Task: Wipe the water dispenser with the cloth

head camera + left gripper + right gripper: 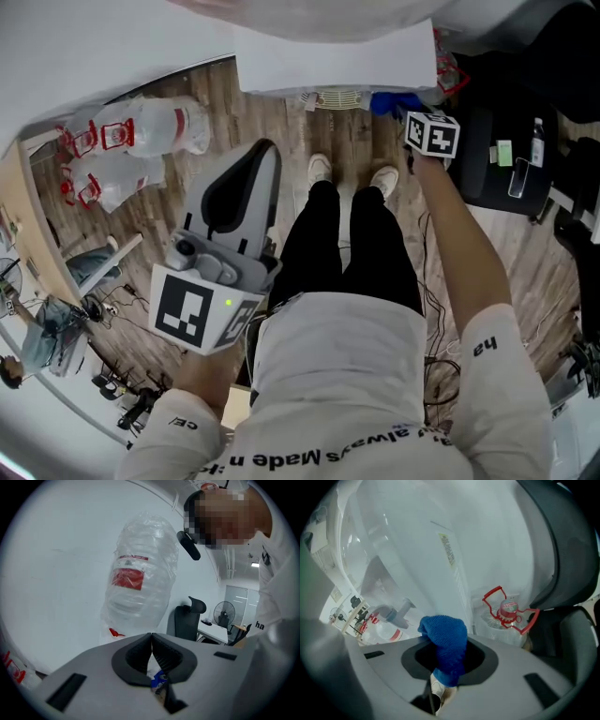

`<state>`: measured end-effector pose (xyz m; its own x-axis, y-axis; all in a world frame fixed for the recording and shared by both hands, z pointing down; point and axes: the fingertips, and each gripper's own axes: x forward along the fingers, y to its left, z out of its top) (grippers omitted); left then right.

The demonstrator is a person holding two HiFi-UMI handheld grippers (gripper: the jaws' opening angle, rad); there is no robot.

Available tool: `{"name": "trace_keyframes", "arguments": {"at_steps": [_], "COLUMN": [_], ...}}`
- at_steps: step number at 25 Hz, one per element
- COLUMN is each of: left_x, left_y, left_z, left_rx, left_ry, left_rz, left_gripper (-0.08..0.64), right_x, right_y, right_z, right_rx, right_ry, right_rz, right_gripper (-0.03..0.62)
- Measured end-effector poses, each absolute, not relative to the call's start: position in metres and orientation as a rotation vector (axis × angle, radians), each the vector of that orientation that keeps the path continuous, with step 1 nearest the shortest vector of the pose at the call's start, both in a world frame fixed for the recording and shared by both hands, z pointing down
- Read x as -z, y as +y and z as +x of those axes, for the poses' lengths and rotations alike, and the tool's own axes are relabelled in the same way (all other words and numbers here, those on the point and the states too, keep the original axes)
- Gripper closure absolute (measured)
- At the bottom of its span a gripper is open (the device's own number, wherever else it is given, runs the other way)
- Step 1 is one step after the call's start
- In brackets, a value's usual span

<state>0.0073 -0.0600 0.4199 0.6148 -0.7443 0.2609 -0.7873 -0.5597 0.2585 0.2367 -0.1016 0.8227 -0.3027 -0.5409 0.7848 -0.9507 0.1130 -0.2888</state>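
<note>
step: wipe judged under way | cloth (443, 632) clamped in right claw (446, 660), held low beside water dispenser (417, 541), contact not discernible | left claw (151, 637) closed, empty | next: cloth to be pressed on and swept across it

Wood-plank floor (272, 117) spans the upper half of the head view, with cables (436, 361) trailing at lower right. A plain white wall (56, 550) fills the left of the left gripper view. A black office chair (188, 620), standing fan (224, 613) and white desk (212, 632) stand right of centre.

Office, black high-back chair (186, 620), white desk (212, 630), standing fan (225, 612), water jugs (150, 129) on wood-look floor (281, 117)
</note>
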Motion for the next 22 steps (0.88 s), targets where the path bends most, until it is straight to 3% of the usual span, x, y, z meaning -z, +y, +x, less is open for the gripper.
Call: {"name": "trace_keyframes", "arguments": {"at_steps": [22], "left_x": [-0.499], "left_y": [-0.048], "left_z": [0.002], "left_rx": [-0.212], "left_ry": [-1.233], "left_rz": [2.458], "left_gripper": [0.54], "right_x": [-0.924], "right_y": [-0.106], "right_z": [0.23], "right_rx": [-1.106], "right_ry": [-1.863], "right_rz": [1.429], "right_gripper": [0.497]}}
